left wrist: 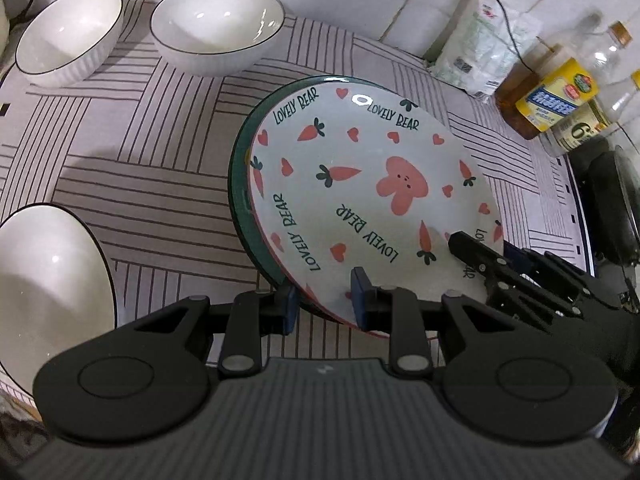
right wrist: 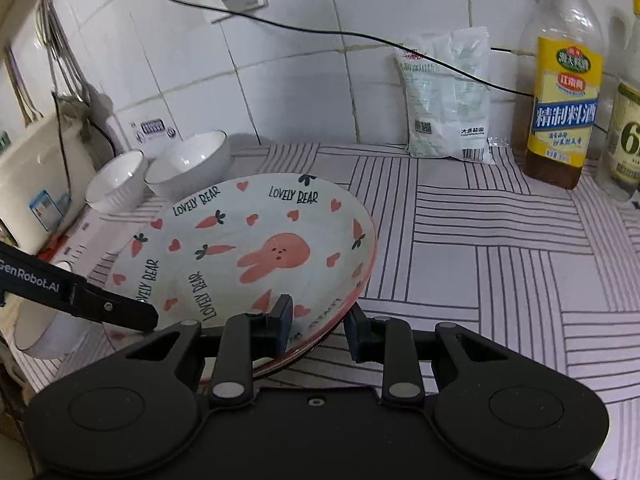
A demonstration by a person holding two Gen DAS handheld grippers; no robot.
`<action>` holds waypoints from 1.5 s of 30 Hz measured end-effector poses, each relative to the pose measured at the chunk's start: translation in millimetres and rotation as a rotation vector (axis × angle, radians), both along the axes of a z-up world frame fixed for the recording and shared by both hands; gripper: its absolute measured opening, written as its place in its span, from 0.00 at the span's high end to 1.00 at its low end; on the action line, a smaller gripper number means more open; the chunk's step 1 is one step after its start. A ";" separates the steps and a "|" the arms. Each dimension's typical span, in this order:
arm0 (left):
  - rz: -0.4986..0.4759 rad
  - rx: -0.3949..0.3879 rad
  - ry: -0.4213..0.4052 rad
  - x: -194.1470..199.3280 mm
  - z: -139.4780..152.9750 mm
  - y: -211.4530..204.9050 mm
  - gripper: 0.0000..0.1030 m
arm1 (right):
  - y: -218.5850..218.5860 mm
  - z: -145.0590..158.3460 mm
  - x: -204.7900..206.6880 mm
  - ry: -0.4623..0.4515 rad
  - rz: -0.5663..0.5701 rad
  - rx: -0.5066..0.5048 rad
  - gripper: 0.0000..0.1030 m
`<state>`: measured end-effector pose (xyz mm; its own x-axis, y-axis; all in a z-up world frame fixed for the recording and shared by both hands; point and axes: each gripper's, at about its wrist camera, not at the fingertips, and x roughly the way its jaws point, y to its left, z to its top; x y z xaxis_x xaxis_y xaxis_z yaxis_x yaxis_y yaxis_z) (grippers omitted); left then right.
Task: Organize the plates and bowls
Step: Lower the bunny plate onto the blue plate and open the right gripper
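Note:
A white plate with a pink rabbit, carrots and "LOVELY BEAR" lettering [left wrist: 360, 184] [right wrist: 256, 248] is held by both grippers at its rim. My left gripper [left wrist: 325, 304] is shut on the near edge. My right gripper [right wrist: 320, 326] is shut on the opposite edge, and one of its fingers [left wrist: 466, 246] lies on the plate face. The left gripper's finger [right wrist: 132, 316] reaches in from the left. Under the rabbit plate shows a green-rimmed plate [left wrist: 239, 184]; whether they touch I cannot tell. Two white bowls [left wrist: 218, 28] [left wrist: 68, 36] stand at the back, a third [left wrist: 48, 288] near left.
A striped mat [right wrist: 500, 264] covers the counter. Oil and sauce bottles [right wrist: 560, 112] and a salt bag [right wrist: 448, 100] stand by the tiled wall, with a cable [right wrist: 320, 32] from a wall socket. A black pan [left wrist: 612, 200] sits right; a white cooker [right wrist: 36, 184] left.

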<state>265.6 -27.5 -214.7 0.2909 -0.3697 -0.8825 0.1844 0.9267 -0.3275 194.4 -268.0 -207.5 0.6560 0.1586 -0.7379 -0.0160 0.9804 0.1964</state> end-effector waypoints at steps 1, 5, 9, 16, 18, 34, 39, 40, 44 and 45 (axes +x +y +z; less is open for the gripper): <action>0.008 0.002 0.011 2.2 0.1 0.2 0.76 | 3.2 1.6 2.7 0.010 -0.002 -0.023 0.69; 0.040 -0.017 0.066 9.8 -0.7 3.1 0.76 | 11.8 4.5 9.5 0.026 -0.011 -0.077 0.69; 0.057 -0.015 0.083 9.8 -1.3 -0.2 0.76 | 14.8 5.1 11.7 0.021 -0.008 -0.121 0.69; 0.089 0.021 0.113 7.9 2.8 -7.1 0.76 | 22.4 6.5 15.0 0.045 -0.013 -0.167 0.65; 0.127 0.031 0.127 7.2 3.9 -12.0 0.76 | 26.8 6.7 14.9 0.051 -0.014 -0.195 0.64; 0.143 0.160 0.172 6.0 7.6 -33.8 0.78 | 38.3 -5.3 10.7 0.024 -0.012 -0.280 0.65; 0.101 0.178 0.143 -7.9 21.9 -43.1 0.77 | 35.0 -1.3 5.7 0.023 -0.024 -0.270 0.66; 0.091 0.187 0.132 -11.8 24.7 -43.8 0.77 | 33.5 1.6 3.1 0.022 -0.030 -0.261 0.66; 0.061 0.215 0.097 -28.3 38.8 -45.7 0.77 | 26.8 17.8 -11.7 0.022 -0.031 -0.205 0.66; 0.056 0.216 0.088 -32.5 42.9 -45.4 0.77 | 25.6 21.8 -15.2 0.023 -0.028 -0.198 0.65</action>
